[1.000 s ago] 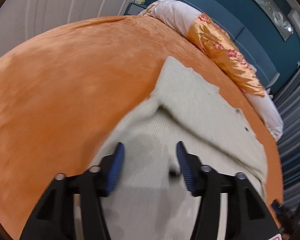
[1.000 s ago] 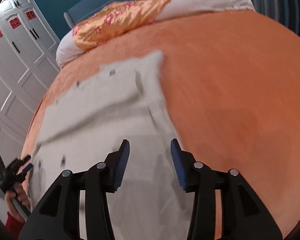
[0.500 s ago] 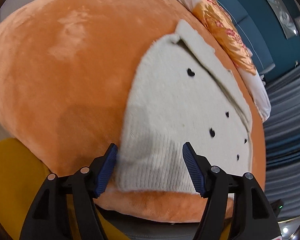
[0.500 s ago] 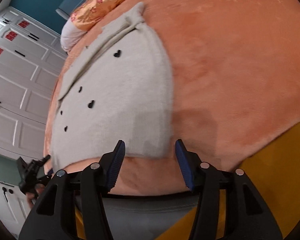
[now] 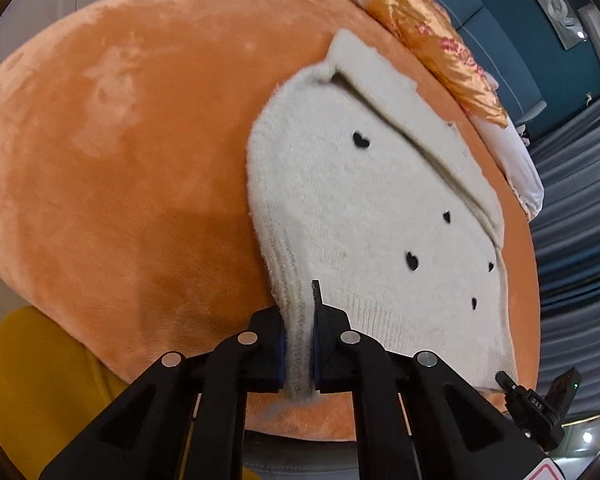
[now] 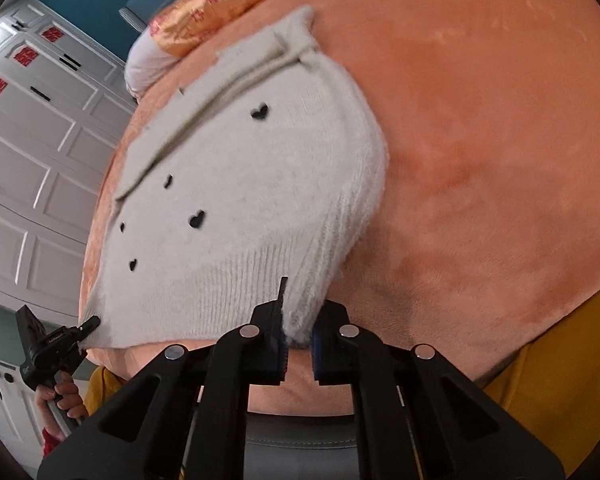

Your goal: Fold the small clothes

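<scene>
Left hand-held gripper [image 5: 299, 354], right hand-held gripper [image 6: 298, 344] each pinch sweater [image 5: 380, 216] hem.

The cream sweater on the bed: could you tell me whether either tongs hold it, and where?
Both do. The left tongs and right tongs each pinch a near corner of the cream sweater's ribbed hem.

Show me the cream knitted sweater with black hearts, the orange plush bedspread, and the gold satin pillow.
cream knitted sweater [image 5: 360, 208], left wrist view, middle of its body
orange plush bedspread [image 5: 120, 140], left wrist view, bare area
gold satin pillow [image 6: 220, 0], right wrist view, centre
</scene>
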